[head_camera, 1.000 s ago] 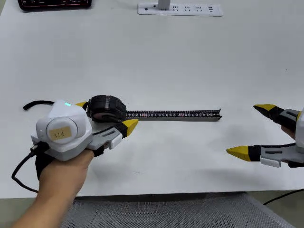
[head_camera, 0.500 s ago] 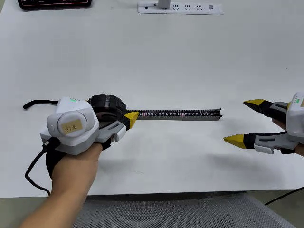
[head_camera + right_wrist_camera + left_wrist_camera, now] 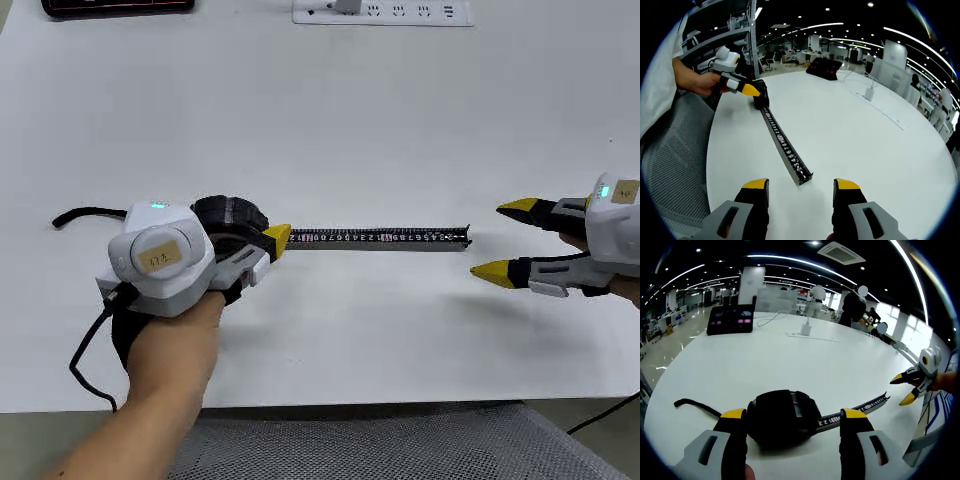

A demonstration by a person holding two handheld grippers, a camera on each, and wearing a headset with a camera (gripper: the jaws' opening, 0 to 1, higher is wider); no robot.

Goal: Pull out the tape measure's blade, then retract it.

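The blade (image 3: 380, 238) lies extended on the desk (image 3: 350, 120); retraction is likely next. The left tongs (image 3: 794, 414) straddle the case (image 3: 232, 215) (jaws open); the right tongs (image 3: 801, 184), open and empty, face the blade tip. Next: clamp case, guide blade in.

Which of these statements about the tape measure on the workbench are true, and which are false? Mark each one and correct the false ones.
1. The blade lies pulled out flat on the table. True.
2. The right gripper is clamped on the blade's tip. False: its jaws are open and stop short of the tip.
3. The case sits between the jaws of the left gripper. True.
4. A power strip lies right beside the case. False: the power strip is at the table's far edge.
5. A black strap trails from the case, away from the blade. True.
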